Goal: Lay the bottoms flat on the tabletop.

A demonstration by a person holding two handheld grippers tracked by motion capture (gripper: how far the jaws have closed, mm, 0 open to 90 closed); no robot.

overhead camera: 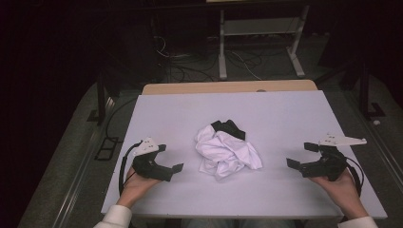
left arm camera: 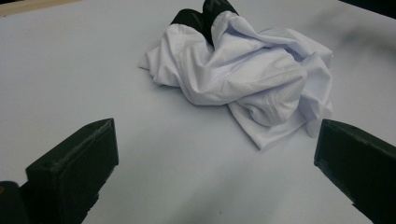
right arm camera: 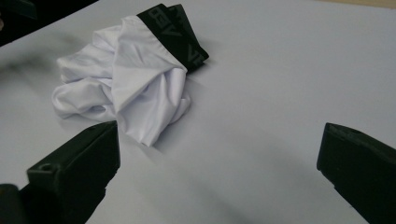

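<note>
Though apart—garment [overhead camera: 227, 151] between hand-held grippers

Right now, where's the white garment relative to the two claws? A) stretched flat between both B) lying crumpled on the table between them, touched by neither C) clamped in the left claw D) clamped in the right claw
B: the white garment lies crumpled mid-table, with the left claw and the right claw both open, bare table between each and the cloth.
</note>
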